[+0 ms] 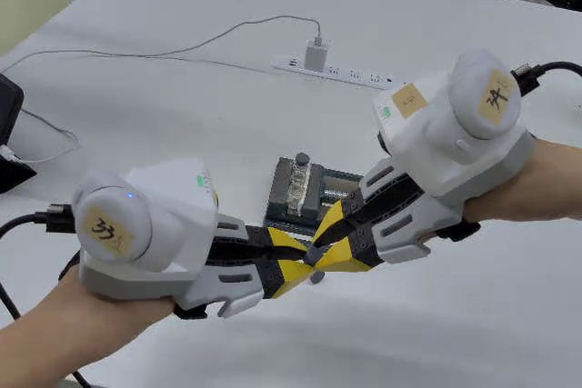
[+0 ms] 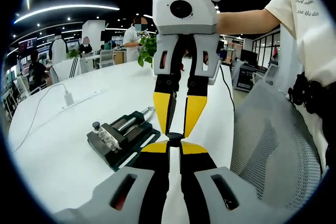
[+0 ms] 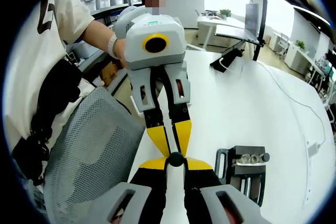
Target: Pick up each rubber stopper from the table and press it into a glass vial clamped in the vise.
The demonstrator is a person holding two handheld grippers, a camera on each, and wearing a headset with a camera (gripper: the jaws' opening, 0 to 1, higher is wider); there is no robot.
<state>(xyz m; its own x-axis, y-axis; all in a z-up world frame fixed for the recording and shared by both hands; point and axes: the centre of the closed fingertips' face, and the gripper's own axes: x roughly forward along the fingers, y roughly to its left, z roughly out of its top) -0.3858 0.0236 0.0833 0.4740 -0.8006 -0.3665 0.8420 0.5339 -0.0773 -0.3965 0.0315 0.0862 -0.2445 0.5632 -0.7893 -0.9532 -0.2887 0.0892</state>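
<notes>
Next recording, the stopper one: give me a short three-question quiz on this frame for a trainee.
1. Short answer: which grippers' tips meet on the rubber stopper?
2. True or false: the vise holds nothing.
3. Multiple choice: the white charger sits A) in the power strip, B) on the vise, C) loose on the table.
Key: 1 both, the left gripper and the right gripper; 2 false, glass vials are clamped in it; 3 A.
</notes>
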